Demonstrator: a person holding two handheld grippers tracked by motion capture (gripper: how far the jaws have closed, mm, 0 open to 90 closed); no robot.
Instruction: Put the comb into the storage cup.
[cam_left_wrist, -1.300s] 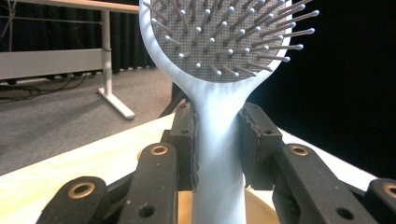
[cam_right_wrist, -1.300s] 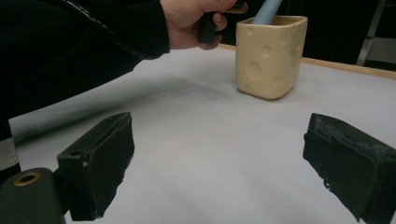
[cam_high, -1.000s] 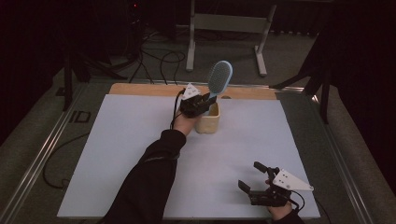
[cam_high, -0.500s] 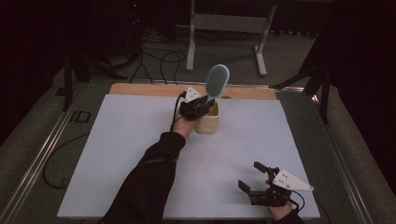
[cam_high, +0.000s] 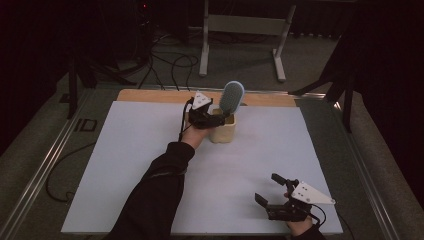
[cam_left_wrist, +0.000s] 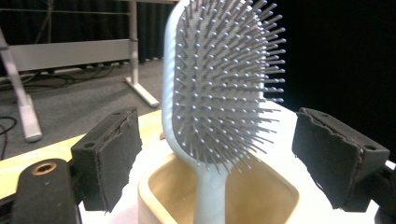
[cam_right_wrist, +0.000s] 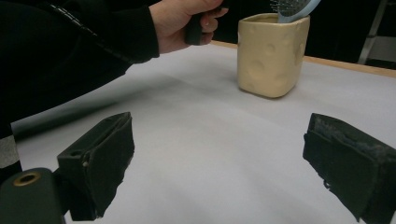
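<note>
White desk (cam_high: 125, 165), far edge: hairbrush (cam_left_wrist: 219, 88) stands handle-down in the cream cup (cam_high: 223, 131); left gripper (cam_left_wrist: 215, 158), jaws just opened, flanks it untouched. Right gripper (cam_high: 270, 192) rests open, well apart.

Pale blue hairbrush (cam_left_wrist: 219, 88) (grey bristles), standing handle-down, slightly tilted, in cream square cup (cam_high: 223, 131) on white table

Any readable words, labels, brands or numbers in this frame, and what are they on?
None readable: the hairbrush, the cream holder, the white table sheet and both tongs, left and right, carry no legible text.
</note>
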